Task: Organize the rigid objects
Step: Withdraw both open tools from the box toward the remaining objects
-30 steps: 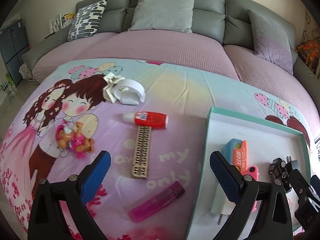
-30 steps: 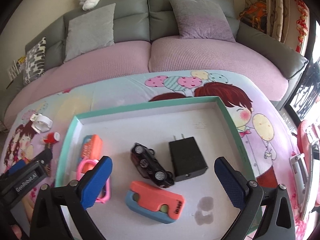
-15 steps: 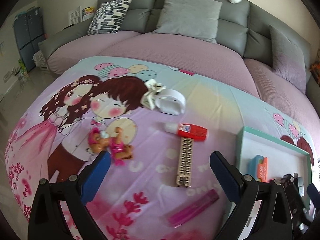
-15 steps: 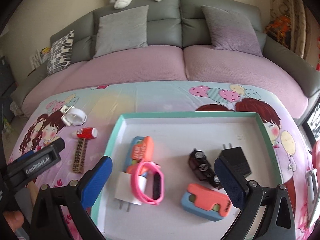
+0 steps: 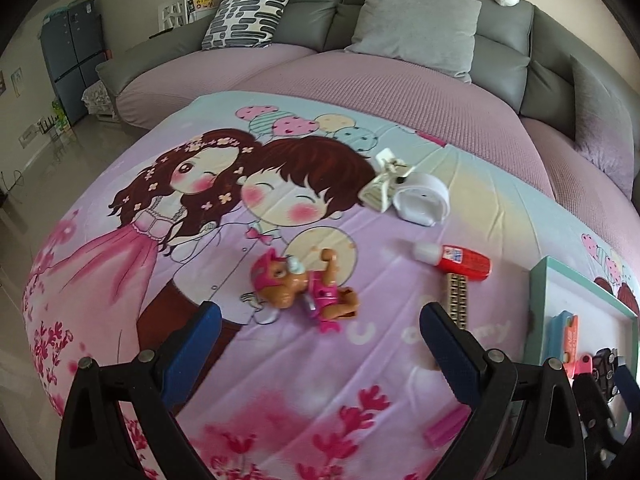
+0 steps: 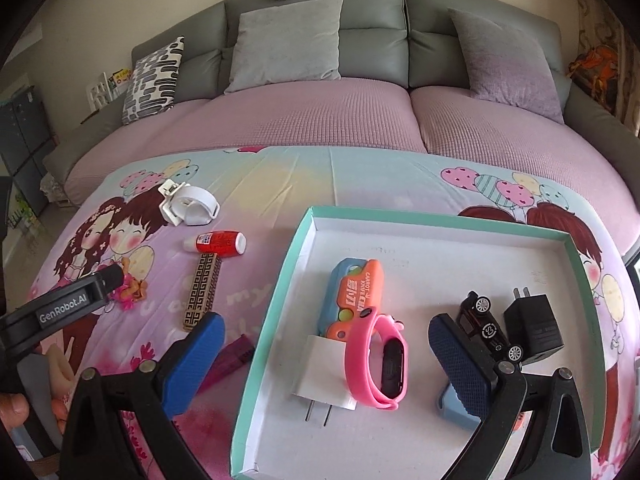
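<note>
My left gripper (image 5: 316,344) is open and empty, hovering just short of a pink and brown toy dog (image 5: 304,286) lying on the cartoon cloth. Its arm shows in the right wrist view (image 6: 64,304). My right gripper (image 6: 328,356) is open and empty over the left rim of the teal tray (image 6: 276,292). In the tray lie an orange and blue carrot knife (image 6: 354,292), a pink wristband (image 6: 378,364), a white charger (image 6: 320,376), a black toy car (image 6: 488,328) and a black plug (image 6: 534,328). On the cloth lie a red glue bottle (image 5: 460,260), a patterned stick (image 6: 202,292) and a pink lighter (image 6: 232,360).
A white tape holder with a clip (image 5: 416,196) lies further back on the cloth. A grey sofa with a pink cover and cushions (image 6: 288,44) stands behind the table. The tray also shows at the right edge of the left wrist view (image 5: 540,304).
My left gripper has swung left, away from the tray, and now faces the toy dog. My right gripper has drawn back and shifted left, from over the tray's middle to its left rim.
</note>
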